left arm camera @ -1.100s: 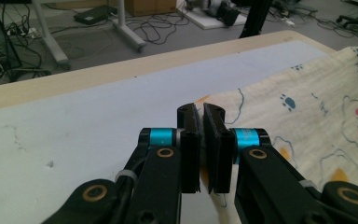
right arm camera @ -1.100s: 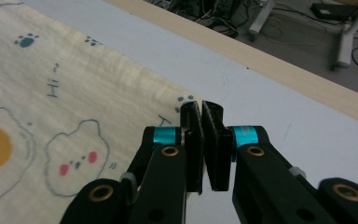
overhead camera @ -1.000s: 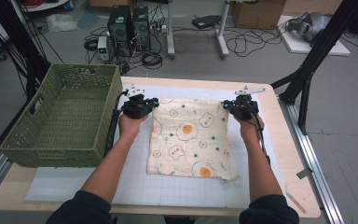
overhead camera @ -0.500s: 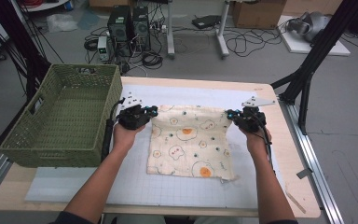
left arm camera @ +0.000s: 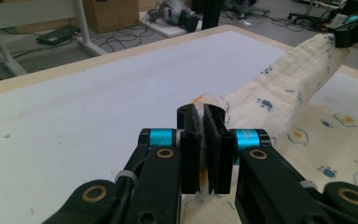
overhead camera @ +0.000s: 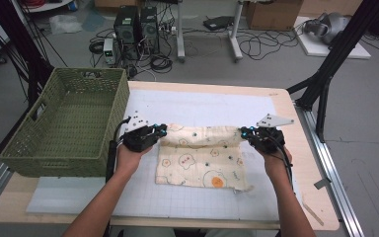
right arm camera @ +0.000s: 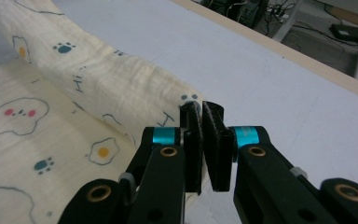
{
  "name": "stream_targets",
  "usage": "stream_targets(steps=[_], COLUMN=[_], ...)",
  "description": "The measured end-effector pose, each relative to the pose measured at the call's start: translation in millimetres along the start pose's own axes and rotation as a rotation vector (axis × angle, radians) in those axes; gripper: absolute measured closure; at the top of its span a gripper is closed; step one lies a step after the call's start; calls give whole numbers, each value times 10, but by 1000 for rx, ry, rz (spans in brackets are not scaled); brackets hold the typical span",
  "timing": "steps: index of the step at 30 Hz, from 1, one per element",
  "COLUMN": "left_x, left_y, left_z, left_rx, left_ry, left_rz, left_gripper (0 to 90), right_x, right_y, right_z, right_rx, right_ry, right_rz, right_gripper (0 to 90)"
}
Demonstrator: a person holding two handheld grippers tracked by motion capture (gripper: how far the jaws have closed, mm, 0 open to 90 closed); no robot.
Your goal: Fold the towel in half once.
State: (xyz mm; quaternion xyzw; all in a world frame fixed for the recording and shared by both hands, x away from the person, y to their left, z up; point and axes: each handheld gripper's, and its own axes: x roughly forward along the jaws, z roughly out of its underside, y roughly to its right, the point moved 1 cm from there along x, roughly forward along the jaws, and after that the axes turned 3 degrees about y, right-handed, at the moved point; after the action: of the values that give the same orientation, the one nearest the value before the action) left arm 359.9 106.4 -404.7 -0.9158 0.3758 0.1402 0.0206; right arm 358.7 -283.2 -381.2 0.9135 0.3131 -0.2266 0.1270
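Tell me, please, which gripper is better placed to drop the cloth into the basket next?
Left: the left gripper, shut on the cloth, sits beside the green basket; the right gripper holds the far corner.

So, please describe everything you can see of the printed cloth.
The cloth is cream, thin crinkled fabric printed with fried eggs, paw prints and small faces. Its near part lies flat on the white mat. Its far edge is lifted and folding toward the person, pinched at its corners by the left tongs and right tongs, both shut on it.

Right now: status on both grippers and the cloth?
Left gripper and right gripper each shut on a far corner of the cloth. Far edge lifted, near part flat on the table. Green basket sits left, apart from the cloth.
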Motion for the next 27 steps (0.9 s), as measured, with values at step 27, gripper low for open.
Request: stream_targets(steps=[27], left_x=[-293], left_y=[163], left_z=[363], left_rx=[-25], left_ry=[-3], left_rz=[51], left_gripper=[847], right_x=[-293], right_y=[-337], right_z=[423], right_rx=[18], right_ry=[47], right_rz=[-54], right_gripper=[864])
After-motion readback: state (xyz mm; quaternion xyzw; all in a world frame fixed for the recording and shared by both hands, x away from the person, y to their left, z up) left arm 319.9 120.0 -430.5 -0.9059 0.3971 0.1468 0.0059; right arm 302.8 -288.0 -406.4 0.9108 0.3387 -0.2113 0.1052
